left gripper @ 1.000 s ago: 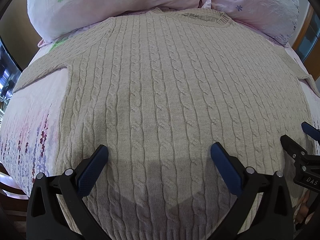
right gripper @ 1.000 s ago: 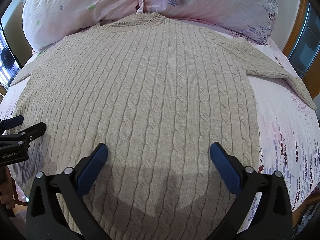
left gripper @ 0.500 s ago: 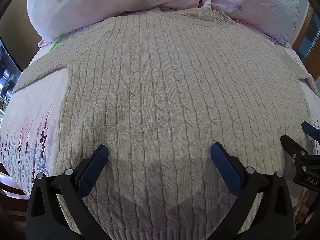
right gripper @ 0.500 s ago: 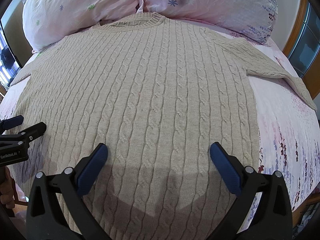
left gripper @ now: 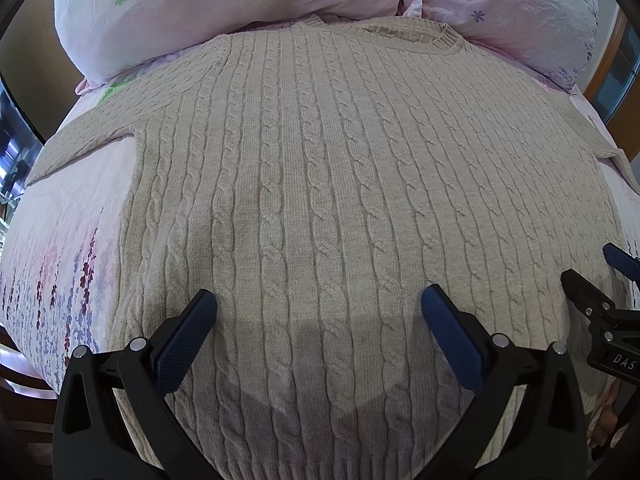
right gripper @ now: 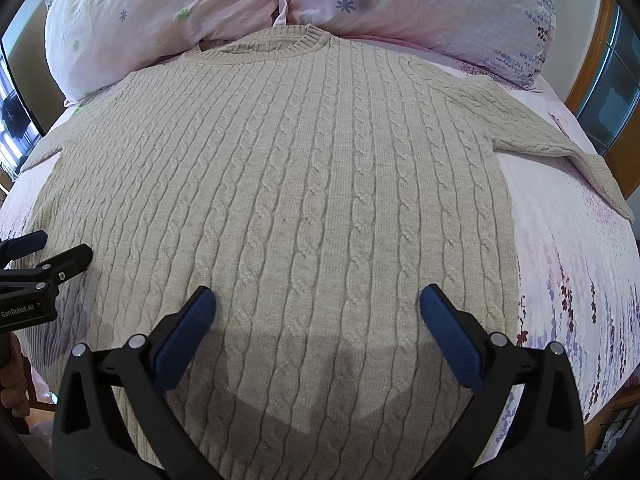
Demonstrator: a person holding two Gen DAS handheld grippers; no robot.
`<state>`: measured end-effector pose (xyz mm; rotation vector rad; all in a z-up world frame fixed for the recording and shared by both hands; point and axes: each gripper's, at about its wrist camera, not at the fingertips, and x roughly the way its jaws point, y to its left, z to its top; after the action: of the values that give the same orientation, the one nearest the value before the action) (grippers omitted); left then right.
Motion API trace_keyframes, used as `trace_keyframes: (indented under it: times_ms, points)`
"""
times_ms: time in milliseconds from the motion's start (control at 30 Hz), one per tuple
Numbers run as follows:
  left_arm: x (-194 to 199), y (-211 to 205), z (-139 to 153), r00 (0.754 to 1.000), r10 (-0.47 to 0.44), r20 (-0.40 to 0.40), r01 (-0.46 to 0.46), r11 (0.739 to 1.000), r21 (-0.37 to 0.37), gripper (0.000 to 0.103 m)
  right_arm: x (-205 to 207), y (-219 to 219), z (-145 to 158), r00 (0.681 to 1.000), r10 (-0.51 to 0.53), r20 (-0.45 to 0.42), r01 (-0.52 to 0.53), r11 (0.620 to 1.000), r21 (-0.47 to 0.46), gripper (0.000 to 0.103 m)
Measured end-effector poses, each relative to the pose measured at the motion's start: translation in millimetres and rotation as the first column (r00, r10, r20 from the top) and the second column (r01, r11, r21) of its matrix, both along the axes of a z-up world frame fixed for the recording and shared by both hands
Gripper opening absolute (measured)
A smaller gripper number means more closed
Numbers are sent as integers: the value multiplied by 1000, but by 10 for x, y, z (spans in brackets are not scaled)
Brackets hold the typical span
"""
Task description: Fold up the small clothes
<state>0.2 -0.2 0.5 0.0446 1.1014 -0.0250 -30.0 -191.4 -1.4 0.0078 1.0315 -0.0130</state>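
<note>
sweater: one beige cable-knit sweater (left gripper: 320,184) lies flat, front up, on the bed sheet (left gripper: 68,216), collar toward the pillows, hem nearest the cameras
sleeves: two, each spread outward to its side
pillows: two pink floral pillows (right gripper: 168,12), side by side behind the collar
left gripper (left gripper: 320,314): one, jaws wide apart, holding nothing, over the lower body of the sweater
right gripper (right gripper: 318,308): one, jaws wide apart, holding nothing, over the lower body beside the left one
blue pads (right gripper: 448,340): two per gripper
</note>
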Motion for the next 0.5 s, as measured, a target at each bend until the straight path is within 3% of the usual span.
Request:
trace_keyframes:
  times_ms: [500]
  points:
    - [2,-1,0,1000,-1,-2,1,1000,0,102,0,-8,-9,999,41,6,-41,999,0,101]
